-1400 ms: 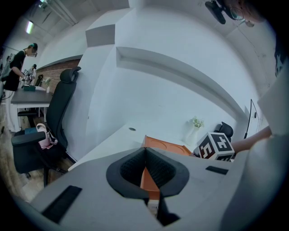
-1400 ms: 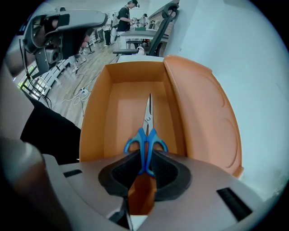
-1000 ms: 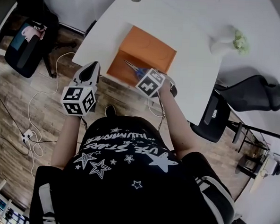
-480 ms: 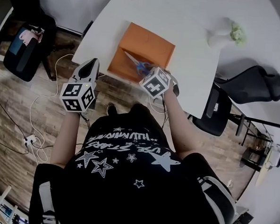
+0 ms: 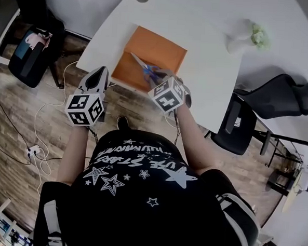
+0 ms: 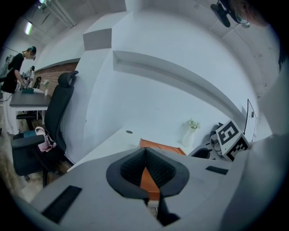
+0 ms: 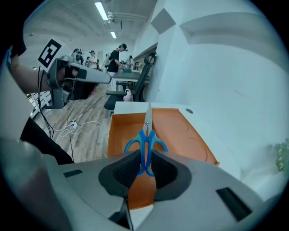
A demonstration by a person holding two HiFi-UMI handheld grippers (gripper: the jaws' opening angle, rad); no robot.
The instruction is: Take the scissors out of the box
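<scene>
Blue-handled scissors [image 7: 145,135] are clamped by the handles in the right gripper [image 7: 144,155], blades pointing to 12 o'clock above the open orange box [image 7: 118,135]. The left gripper [image 6: 144,152] is closed on nothing, off the table [image 5: 210,55] at 9 o'clock. Judged step: lift-out. The next move calls for clearing the box walls.

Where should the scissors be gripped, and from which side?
By the blue handles, coming from the handle end along the closed blades, as the right gripper does. The scissors point away over the box; the handles are thick, the blades thin.
</scene>
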